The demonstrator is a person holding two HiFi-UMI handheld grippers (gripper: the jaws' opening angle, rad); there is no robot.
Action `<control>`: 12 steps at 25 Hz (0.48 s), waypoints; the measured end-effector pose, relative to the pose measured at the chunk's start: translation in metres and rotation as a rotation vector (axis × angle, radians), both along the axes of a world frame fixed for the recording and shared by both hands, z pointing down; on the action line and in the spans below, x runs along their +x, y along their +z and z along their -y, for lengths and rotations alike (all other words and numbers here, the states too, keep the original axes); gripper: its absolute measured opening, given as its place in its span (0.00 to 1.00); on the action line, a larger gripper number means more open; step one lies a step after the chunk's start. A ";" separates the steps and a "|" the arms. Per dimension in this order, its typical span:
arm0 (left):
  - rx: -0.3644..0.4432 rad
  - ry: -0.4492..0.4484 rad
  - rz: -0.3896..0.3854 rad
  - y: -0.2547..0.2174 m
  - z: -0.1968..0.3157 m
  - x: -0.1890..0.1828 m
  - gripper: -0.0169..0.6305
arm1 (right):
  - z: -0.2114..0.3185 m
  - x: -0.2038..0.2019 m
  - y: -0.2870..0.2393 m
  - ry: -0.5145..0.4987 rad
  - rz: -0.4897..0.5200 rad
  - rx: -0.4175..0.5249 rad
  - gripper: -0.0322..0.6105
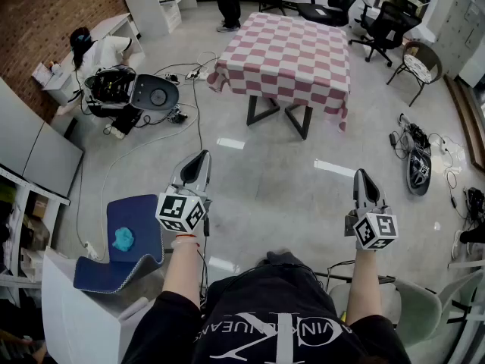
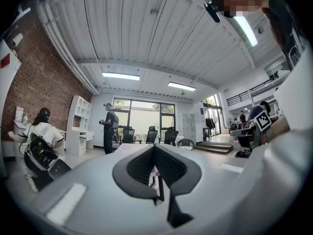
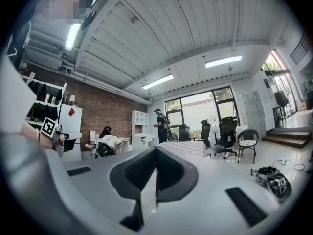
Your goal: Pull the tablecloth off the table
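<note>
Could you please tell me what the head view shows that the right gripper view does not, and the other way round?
Only the head view: the blue chair with a turquoise item on its seat, and the wearer's forearms. Only the right gripper view: the ceiling with its light strips, and the tall windows. Both: the checked tablecloth lying on the table, the seated person by the brick wall, black office chairs, and the right gripper, its jaws together and empty.
</note>
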State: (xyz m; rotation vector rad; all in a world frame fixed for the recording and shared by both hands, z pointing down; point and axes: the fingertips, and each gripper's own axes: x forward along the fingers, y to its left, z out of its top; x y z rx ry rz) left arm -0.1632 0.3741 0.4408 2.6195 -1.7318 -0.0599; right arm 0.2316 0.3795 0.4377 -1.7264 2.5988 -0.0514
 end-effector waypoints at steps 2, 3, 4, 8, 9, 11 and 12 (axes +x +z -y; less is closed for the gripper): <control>-0.009 -0.001 -0.002 0.003 0.000 0.001 0.04 | -0.001 0.001 0.004 0.000 -0.001 -0.009 0.06; -0.014 -0.001 -0.003 0.004 0.000 0.001 0.04 | -0.001 0.001 0.005 0.001 0.000 -0.013 0.06; -0.018 -0.002 -0.005 0.005 0.001 0.001 0.04 | -0.001 0.002 0.007 0.002 0.004 -0.017 0.06; -0.032 -0.010 -0.023 0.008 0.005 -0.005 0.04 | 0.001 0.005 0.010 0.015 0.026 -0.036 0.06; -0.035 -0.012 -0.028 0.009 0.006 -0.006 0.04 | 0.001 0.006 0.010 0.015 0.026 -0.038 0.06; -0.036 -0.014 -0.033 0.009 0.010 -0.007 0.04 | 0.004 0.011 0.010 0.020 0.022 -0.041 0.06; -0.036 -0.014 -0.037 0.009 0.013 -0.007 0.04 | 0.007 0.014 0.010 0.027 0.021 -0.044 0.06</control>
